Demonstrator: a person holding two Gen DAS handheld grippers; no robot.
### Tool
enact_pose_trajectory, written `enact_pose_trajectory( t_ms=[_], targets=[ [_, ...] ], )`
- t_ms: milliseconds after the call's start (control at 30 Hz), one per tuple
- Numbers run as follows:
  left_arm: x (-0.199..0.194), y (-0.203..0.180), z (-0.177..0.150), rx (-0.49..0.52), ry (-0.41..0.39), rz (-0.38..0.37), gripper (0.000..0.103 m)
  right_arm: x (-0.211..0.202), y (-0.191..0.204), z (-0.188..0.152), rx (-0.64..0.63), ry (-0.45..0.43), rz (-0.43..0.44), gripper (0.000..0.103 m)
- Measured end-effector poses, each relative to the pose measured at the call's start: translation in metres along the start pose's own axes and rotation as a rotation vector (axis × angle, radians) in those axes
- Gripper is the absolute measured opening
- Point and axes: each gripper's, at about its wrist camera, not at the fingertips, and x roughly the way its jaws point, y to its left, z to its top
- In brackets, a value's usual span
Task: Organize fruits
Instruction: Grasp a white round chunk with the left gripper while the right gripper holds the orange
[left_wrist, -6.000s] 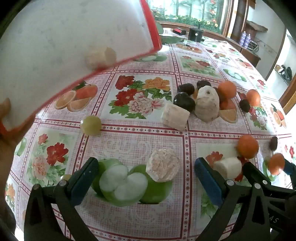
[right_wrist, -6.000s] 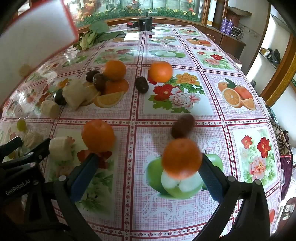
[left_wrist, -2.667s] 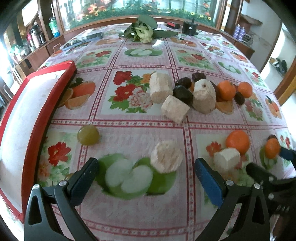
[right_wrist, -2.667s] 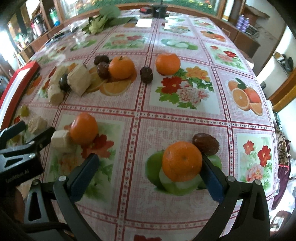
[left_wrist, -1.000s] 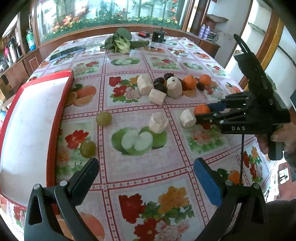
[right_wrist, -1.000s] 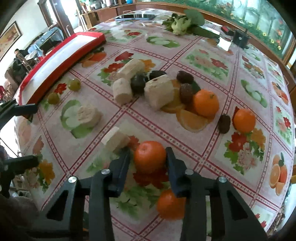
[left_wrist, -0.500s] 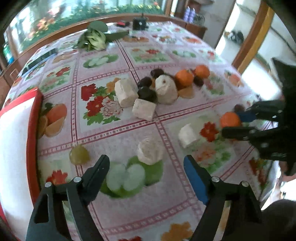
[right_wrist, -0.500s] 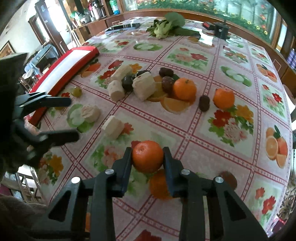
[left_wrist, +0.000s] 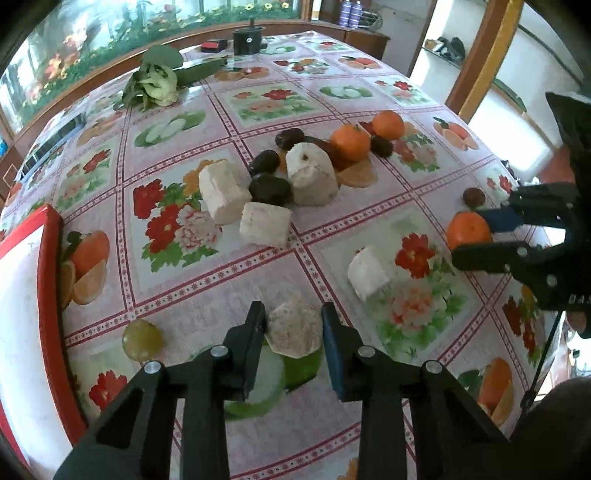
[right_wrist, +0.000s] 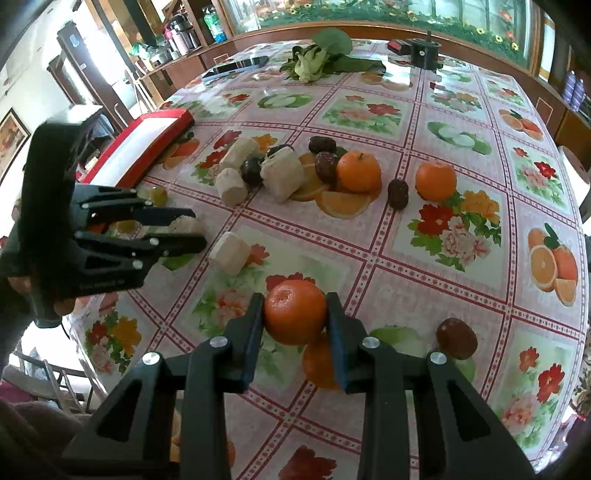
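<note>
We are working over a table (right_wrist: 461, 266) whose tablecloth is printed with flowers and fruit, and a red-rimmed tray (left_wrist: 51, 295) with a white floor is lying along its left edge. Our right gripper (right_wrist: 295, 321) is pinching an orange (right_wrist: 294, 312) between its two fingers, holding it above the cloth, with another orange (right_wrist: 319, 363) lying on the table just beneath and behind it; in the left wrist view the same right gripper (left_wrist: 476, 236) is showing at the right edge with that orange (left_wrist: 468, 229) between its jaws. Our left gripper (left_wrist: 293, 328) is closing its fingers on a pale peeled chunk (left_wrist: 293, 330), one pad on each side of it, though we cannot tell whether the chunk is off the cloth. Near the table's middle a cluster is sitting together: three larger pale peeled chunks (left_wrist: 312, 173), several dark brown fruits (left_wrist: 269, 190), and two whole oranges (left_wrist: 350, 142) just to their right. One more pale chunk (left_wrist: 367, 273) is lying alone between the two grippers. A green grape (left_wrist: 142, 339) is resting just beside the tray's rim, to the left of our left gripper. A single dark fruit (right_wrist: 456, 338) is sitting on the cloth to the right of our right gripper. Leafy greens (right_wrist: 314, 59) are lying at the far end of the table.
</note>
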Motion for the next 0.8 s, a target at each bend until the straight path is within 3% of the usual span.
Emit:
enact_pose_trajectory(
  t_ms=[300, 500, 800],
  targets=[
    [-0.006, -0.009, -0.011, -0.044, -0.055, 0.075, 0.030, -0.001, 0.005, -0.002, -0.010, -0.015, -0.043, 0.035],
    [-0.025, -0.012, -0.024, -0.128, -0.122, 0.038, 0.029, -0.004, 0.011, -0.003, -0.010, -0.020, -0.050, 0.035],
    [-0.049, 0.004, -0.041, -0.221, -0.155, 0.015, 0.029, -0.008, 0.036, 0.003, -0.027, -0.033, -0.038, 0.035]
  ],
)
